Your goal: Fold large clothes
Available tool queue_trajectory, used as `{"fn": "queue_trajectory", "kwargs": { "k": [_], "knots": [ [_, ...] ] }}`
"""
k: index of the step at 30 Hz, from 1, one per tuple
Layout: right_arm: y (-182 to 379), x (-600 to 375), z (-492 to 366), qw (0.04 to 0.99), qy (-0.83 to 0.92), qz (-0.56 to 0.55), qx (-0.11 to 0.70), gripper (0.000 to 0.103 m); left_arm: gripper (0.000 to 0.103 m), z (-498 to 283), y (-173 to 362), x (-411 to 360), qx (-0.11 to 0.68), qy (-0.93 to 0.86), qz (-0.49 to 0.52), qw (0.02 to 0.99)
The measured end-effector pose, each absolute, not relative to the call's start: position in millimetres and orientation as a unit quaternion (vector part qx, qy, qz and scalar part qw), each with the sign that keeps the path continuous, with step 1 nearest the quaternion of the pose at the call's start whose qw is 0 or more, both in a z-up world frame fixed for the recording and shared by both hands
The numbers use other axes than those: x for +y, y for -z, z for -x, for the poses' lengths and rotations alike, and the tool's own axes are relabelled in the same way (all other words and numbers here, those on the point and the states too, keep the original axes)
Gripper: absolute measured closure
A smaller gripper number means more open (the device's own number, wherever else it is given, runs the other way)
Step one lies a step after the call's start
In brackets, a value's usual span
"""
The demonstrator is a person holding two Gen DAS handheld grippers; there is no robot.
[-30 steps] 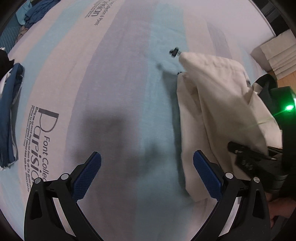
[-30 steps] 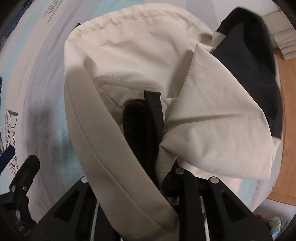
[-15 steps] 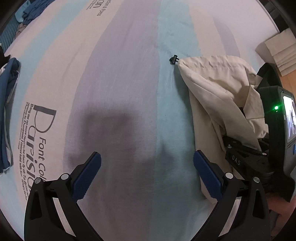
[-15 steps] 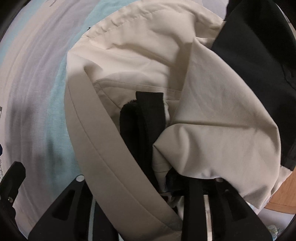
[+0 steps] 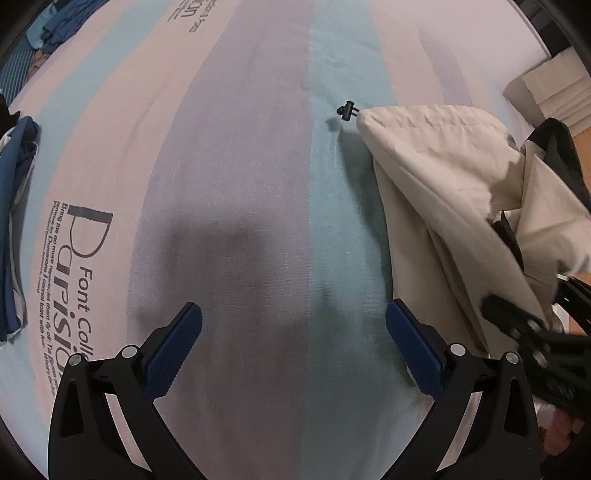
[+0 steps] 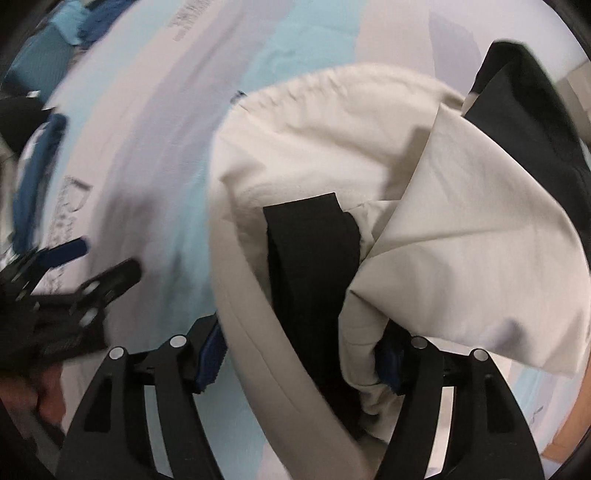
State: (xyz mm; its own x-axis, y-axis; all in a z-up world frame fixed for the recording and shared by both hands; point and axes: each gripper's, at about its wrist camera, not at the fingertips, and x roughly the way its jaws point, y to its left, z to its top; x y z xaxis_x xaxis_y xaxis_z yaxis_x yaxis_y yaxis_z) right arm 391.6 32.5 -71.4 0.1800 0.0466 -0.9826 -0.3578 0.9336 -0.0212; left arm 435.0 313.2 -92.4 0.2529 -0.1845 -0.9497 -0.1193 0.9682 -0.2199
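Note:
A cream jacket (image 5: 443,192) with black panels lies bunched on the striped bedsheet (image 5: 258,184) at the right; a black cord toggle (image 5: 346,110) sticks out at its far corner. It fills the right wrist view (image 6: 332,147), with a black strap (image 6: 310,251) across its folds. My right gripper (image 6: 299,354) has its jaws spread wide; the jacket lies between the blue pads (image 6: 210,354). It also shows in the left wrist view (image 5: 517,325). My left gripper (image 5: 293,347) is open and empty over the bare sheet, left of the jacket.
Blue folded clothes (image 5: 14,236) lie at the sheet's left edge, and more blue clothes (image 5: 55,26) at the far left corner. Folded cream items (image 5: 546,88) sit at the far right by a wooden floor. The sheet carries printed lettering (image 5: 74,258).
My right gripper has opened from its grip on the jacket, and the jacket has settled lower on the sheet. The left gripper stays open and has barely moved.

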Motion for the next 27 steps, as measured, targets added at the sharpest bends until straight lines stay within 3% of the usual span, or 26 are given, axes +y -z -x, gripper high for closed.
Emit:
{"fn": "queue_trajectory", "kwargs": {
  "k": [4,11,27],
  "knots": [
    [51.1,14.7,-377.2,0.764,-0.155,0.115,0.615,0.033,0.006,-437.7,93.2,306.1,0.611,0.028,0.123,0.782],
    [12.8,0.6,-386.3,0.798,-0.168,0.136,0.562,0.033,0.006,-445.8,96.0,296.2,0.601,0.03,0.135,0.787],
    [46.9,-53.4,-448.7,0.801,-0.116,0.124,0.574,0.033,0.006,-457.1,71.5,244.0,0.603,0.09,0.162,0.776]
  ]
}}
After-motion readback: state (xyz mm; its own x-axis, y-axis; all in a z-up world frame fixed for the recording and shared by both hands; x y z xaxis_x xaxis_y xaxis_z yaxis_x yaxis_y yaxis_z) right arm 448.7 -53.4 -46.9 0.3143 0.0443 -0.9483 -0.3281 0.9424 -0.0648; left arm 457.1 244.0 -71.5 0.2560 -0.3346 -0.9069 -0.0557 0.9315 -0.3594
